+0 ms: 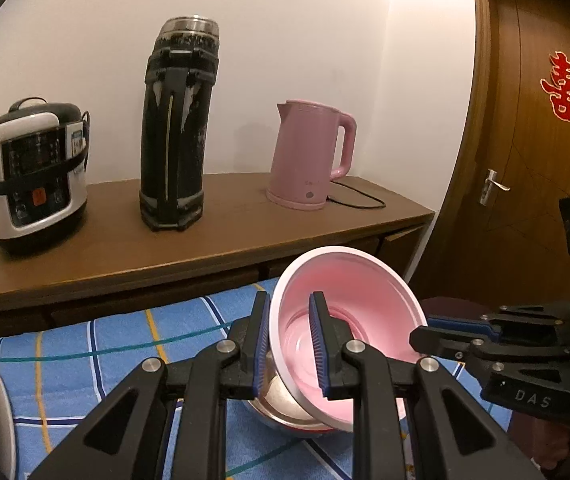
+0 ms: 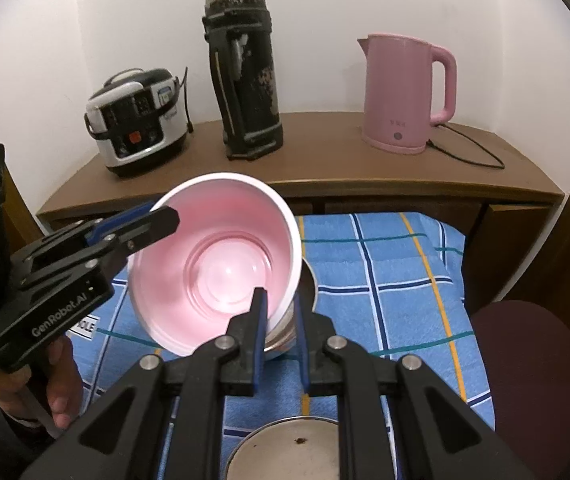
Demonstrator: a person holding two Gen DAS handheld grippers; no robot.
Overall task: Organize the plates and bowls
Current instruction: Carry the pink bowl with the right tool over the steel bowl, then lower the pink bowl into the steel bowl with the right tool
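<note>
Black left claw (image 1: 291,346), blue pads, silver screws, "GenRobot.AI" lettering

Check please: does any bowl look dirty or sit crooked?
Yes. The pink bowl is tilted steeply, clamped at its rim by both tools. The metal bowl nearest the right camera has a small dark speck inside.

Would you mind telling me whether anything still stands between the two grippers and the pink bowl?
Nothing visible does. The left gripper is shut on one side of the pink bowl's rim and the right gripper on the opposite side, holding it tilted above a steel bowl on the blue checked cloth.
</note>
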